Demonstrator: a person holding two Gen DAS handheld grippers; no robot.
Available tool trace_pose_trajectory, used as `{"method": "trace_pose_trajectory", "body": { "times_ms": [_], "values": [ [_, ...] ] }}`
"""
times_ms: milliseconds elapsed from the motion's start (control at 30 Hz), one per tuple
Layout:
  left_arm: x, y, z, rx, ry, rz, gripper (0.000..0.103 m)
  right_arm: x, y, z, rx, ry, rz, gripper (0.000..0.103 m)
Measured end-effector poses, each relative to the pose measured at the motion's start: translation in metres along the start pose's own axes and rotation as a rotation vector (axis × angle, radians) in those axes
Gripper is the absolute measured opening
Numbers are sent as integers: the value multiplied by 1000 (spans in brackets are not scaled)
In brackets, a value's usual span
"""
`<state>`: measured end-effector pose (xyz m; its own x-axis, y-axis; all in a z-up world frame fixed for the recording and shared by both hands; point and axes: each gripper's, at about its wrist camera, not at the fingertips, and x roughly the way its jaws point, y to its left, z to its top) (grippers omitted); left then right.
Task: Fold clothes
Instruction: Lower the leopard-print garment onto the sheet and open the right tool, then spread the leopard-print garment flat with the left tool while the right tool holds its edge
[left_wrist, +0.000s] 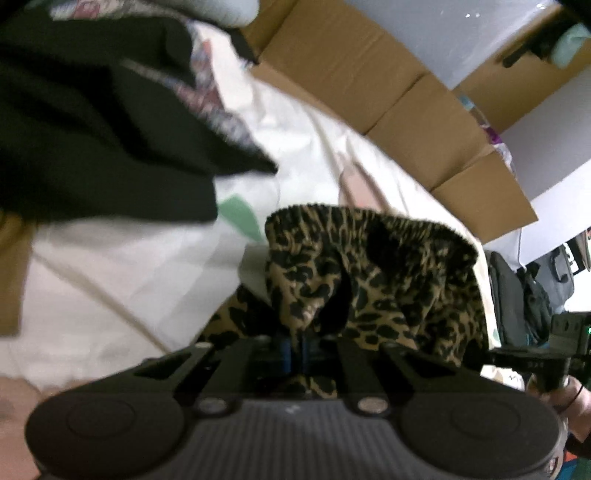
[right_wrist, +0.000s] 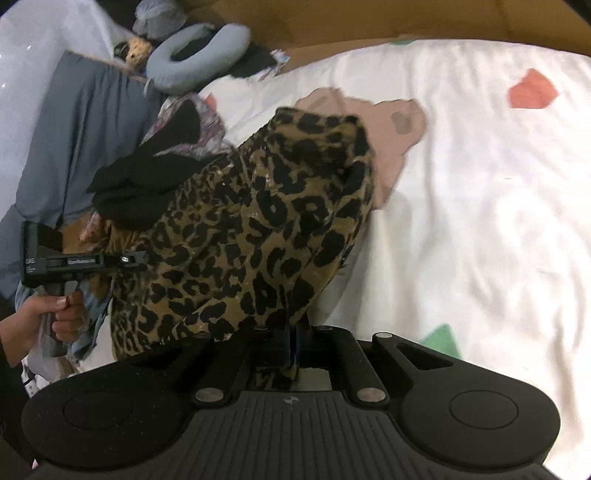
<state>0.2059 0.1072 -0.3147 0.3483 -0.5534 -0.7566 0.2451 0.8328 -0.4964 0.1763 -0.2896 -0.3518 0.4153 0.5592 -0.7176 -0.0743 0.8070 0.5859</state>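
My left tool (left_wrist: 297, 354) pinches a fold of the leopard-print garment (left_wrist: 373, 280), its blue pads pressed together on the cloth. My right tool (right_wrist: 293, 345) is likewise clamped on another edge of the same garment (right_wrist: 255, 229), with a scrap of the print poking out behind the pads. Between the two grips the garment bunches up in a raised heap over the white bed sheet (right_wrist: 480, 221), its gathered waistband at the top in the left wrist view.

Seen from the right wrist, my left hand (right_wrist: 55, 317) grips the black handle of its tool at the picture's left edge. Just beyond the leopard print, a pink garment (right_wrist: 388, 122) lies flat on the sheet, partly covered by it. To the left a black garment (right_wrist: 147, 181) lies over a patterned one, beside grey cloth (right_wrist: 85, 122). The sheet carries red and green patches.

Farther back, a grey neck pillow (right_wrist: 195, 55) lies by the bed's edge, and brown cardboard boxes (left_wrist: 406, 110) stand against a white wall. Both views are somewhat blurred.
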Motion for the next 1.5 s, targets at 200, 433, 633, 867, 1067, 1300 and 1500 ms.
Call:
{"method": "trace_pose_trajectory", "body": {
  "times_ms": [200,433,633,867,1067,1300,1500],
  "values": [
    [-6,-10,28,65,-65,17,4,-30,-23,1,40,-17,-63,0],
    [2,-20,60,155,-83,17,4,-67,-46,8,27,-5,-123,0],
    [16,-33,79,250,-61,-5,4,-90,-58,19,29,4,-184,0],
    [42,-47,98,398,32,-10,4,-119,-79,30,31,5,-286,0],
    [86,-44,105,469,134,56,5,-101,-99,27,50,41,-356,3],
    [80,-42,115,419,107,35,34,-97,-91,30,6,26,-384,48],
    [78,-40,133,369,53,19,40,-92,-86,49,-44,-32,-367,51]
  ]
}}
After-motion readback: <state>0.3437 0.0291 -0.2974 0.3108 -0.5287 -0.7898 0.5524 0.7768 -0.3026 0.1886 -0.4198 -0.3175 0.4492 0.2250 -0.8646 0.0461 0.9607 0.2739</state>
